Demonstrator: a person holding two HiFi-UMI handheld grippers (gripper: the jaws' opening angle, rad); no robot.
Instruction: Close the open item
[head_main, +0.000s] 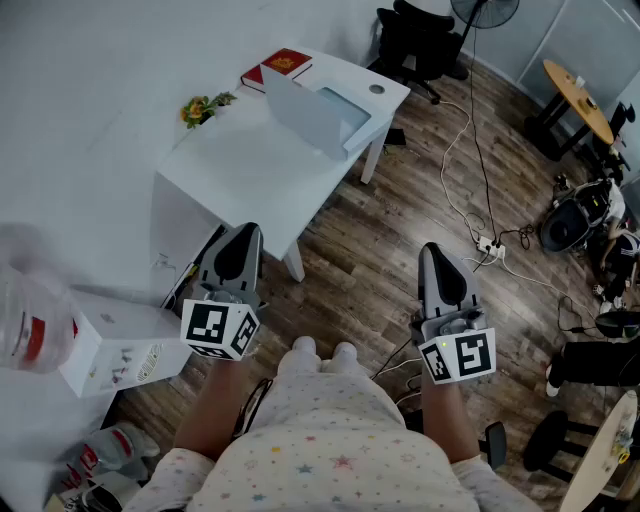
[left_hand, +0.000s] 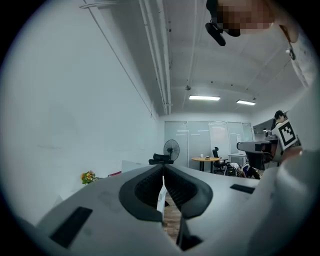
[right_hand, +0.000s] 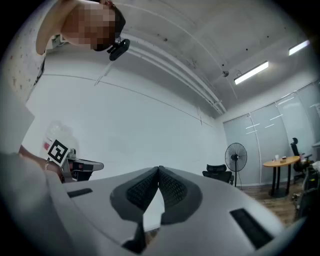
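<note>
Head view: one open laptop (head_main: 318, 112) at the far end of the white surface (head_main: 240, 175), beside one red book (head_main: 280, 66) and one flower bunch (head_main: 203, 107). Two grippers held low, well apart from the laptop: left gripper (head_main: 243, 233), right gripper (head_main: 432, 251)
Left gripper view: fingers (left_hand: 147, 190) clenched, empty
Right gripper view: fingers (right_hand: 172, 189) clenched, empty

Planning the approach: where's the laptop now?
Head view, upper centre: the laptop sits open at the far end of the white table, next to the red book.

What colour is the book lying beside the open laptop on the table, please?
The book is red with a gold mark on its cover; the head view shows it best.
</note>
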